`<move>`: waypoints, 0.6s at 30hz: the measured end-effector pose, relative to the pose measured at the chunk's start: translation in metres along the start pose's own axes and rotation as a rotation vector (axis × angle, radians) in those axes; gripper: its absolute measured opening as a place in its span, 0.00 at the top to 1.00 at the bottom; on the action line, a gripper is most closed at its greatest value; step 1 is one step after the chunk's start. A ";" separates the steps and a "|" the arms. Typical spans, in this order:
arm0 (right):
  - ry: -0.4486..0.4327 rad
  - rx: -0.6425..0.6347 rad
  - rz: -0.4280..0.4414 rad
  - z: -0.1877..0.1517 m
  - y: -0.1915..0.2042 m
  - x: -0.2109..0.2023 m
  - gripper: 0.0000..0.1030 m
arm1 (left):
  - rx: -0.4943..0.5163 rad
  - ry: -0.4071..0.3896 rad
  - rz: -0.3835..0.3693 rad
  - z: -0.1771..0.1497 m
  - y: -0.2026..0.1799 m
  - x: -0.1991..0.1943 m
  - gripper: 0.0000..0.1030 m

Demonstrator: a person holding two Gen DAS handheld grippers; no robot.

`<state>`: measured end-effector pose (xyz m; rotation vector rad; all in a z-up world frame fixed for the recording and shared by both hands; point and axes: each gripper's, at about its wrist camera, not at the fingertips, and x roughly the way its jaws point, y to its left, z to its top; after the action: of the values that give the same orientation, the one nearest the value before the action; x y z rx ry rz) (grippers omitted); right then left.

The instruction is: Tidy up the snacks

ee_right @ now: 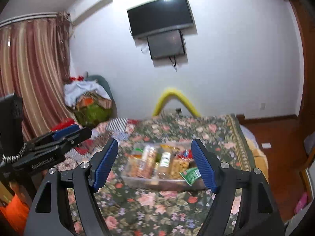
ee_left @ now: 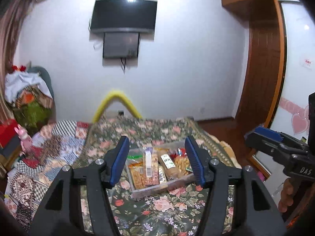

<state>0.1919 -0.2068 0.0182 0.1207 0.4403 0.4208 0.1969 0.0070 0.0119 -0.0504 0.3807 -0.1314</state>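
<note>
A clear plastic tray (ee_left: 149, 191) lies on the floral bedspread (ee_left: 163, 206), filled with several snack packets. Among them are an orange cracker bag (ee_left: 137, 174), a long pack with a barcode (ee_left: 150, 165) and a beige pack with a green label (ee_left: 168, 165). My left gripper (ee_left: 157, 137) hovers open above the near side of the tray, with nothing between its blue pads. In the right wrist view the tray (ee_right: 157, 182) shows a small green packet (ee_right: 190, 175) at its front right rim. My right gripper (ee_right: 154, 141) is also open and empty. Each gripper shows at the edge of the other's view.
The patchwork quilt (ee_left: 49, 153) covers the bed's left part. A yellow padded rail (ee_left: 118, 100) stands at the bed's far end below a wall-mounted TV (ee_left: 124, 15). A heap of cloth (ee_right: 88, 102) sits by the curtain (ee_right: 33, 68). Wooden floor (ee_right: 275, 133) lies to the right.
</note>
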 end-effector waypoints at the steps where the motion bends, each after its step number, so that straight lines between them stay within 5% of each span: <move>1: -0.020 -0.004 0.000 0.001 0.005 -0.009 0.23 | 0.002 -0.017 0.004 0.001 -0.001 -0.011 0.39; 6: -0.085 -0.052 -0.027 0.002 0.032 -0.041 0.20 | 0.004 -0.096 0.026 0.000 -0.004 -0.057 0.28; 13: -0.127 -0.098 -0.068 -0.010 0.054 -0.053 0.00 | 0.003 -0.145 0.030 -0.006 -0.001 -0.090 0.09; 18: -0.140 -0.071 -0.082 -0.018 0.054 -0.055 0.00 | 0.008 -0.164 0.033 -0.013 -0.001 -0.101 0.01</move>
<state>0.1190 -0.1808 0.0349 0.0622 0.2915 0.3441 0.0989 0.0196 0.0367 -0.0465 0.2176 -0.0956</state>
